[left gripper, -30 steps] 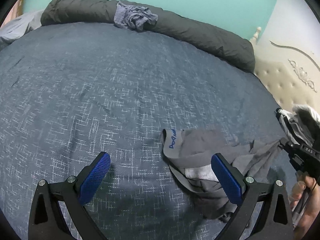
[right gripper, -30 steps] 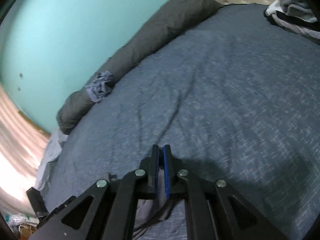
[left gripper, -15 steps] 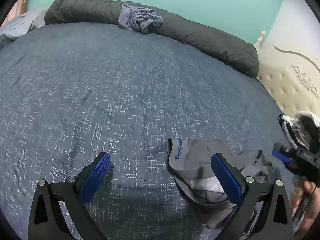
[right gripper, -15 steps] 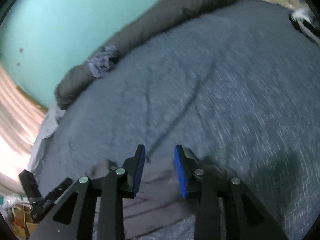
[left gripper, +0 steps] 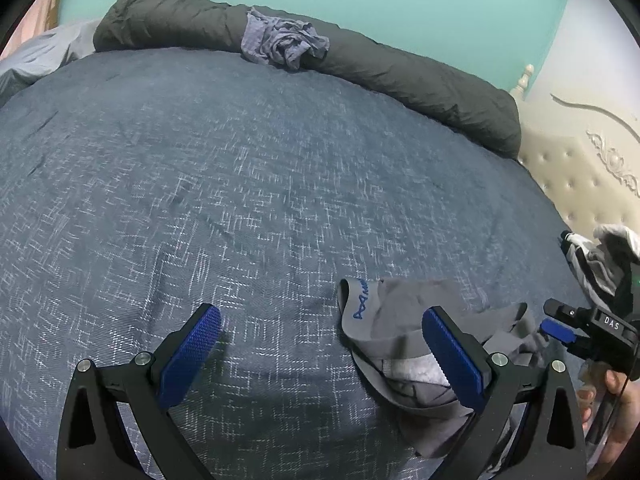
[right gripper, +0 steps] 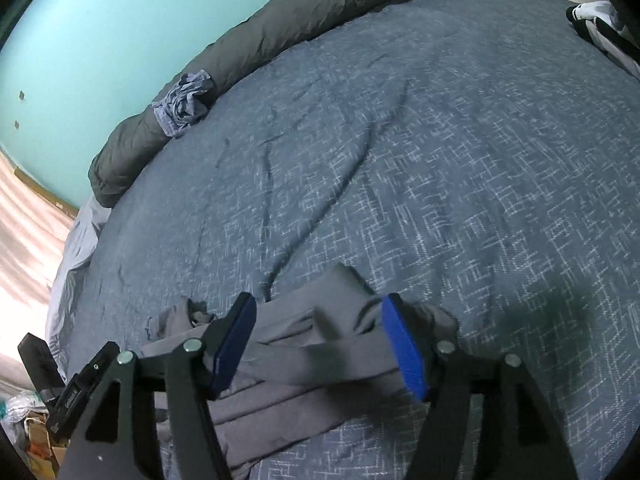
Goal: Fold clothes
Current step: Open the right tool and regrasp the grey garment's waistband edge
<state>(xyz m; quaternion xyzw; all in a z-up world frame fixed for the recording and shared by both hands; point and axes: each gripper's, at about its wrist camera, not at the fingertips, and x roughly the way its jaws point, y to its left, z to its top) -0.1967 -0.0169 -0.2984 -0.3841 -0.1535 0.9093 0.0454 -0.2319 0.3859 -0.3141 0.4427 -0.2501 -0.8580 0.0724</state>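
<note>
Grey underwear with a blue-lettered waistband lies crumpled on the dark blue bed cover. My left gripper hovers open just above the cover; its right finger overlaps the garment, and nothing is pinched. In the right wrist view the same grey garment lies bunched under my right gripper. Its jaws are opening, the cloth lies loose between them and neither pad presses on it. The right gripper's tip shows at the far right of the left wrist view, a hand below it.
A rolled dark grey duvet lines the far edge of the bed, with a crumpled blue-grey garment on it. A black-and-white pile of clothes sits by the tufted cream headboard. The teal wall stands behind.
My right gripper went from shut on the grey cloth to wide apart, and the garment now lies loose on the bed. It also tilted down a little. The left gripper stayed put.
</note>
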